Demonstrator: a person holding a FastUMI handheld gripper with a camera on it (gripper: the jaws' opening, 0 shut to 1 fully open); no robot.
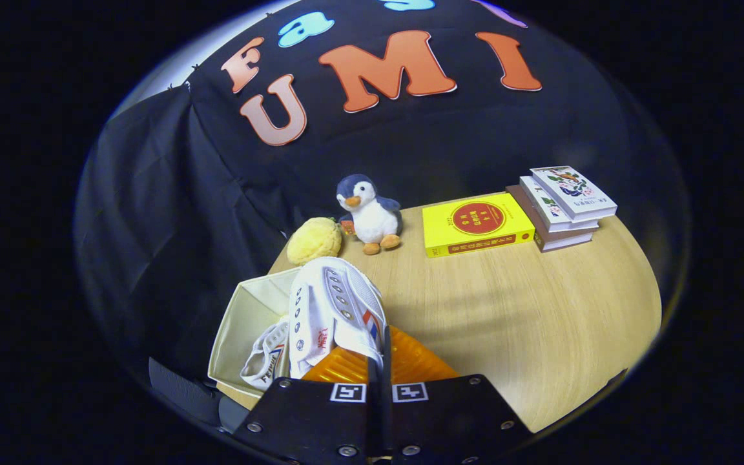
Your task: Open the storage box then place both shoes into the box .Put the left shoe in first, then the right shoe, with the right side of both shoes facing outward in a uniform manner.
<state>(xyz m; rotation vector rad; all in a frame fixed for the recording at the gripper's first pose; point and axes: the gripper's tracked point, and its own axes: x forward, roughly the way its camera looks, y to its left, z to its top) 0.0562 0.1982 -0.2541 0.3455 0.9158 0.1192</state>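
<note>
box mouth: the storage box (243, 316) is already half taken up, one white shoe (265, 358) lying low inside, so only the far-left corner of it looks open
right at the fingers: second shoe (336, 310) is pinched in the gripper (378, 361), both fingers clamped on its side, hanging over the box's right wall
back of table: yellow plush (314, 240) and penguin toy (369, 216) sit just beyond the box, kinda crowding that side
far right: yellow book (475, 225) plus a stack of books (562, 206), touching each other
open room: big bare stretch of table (540, 310) right of the gripper
</note>
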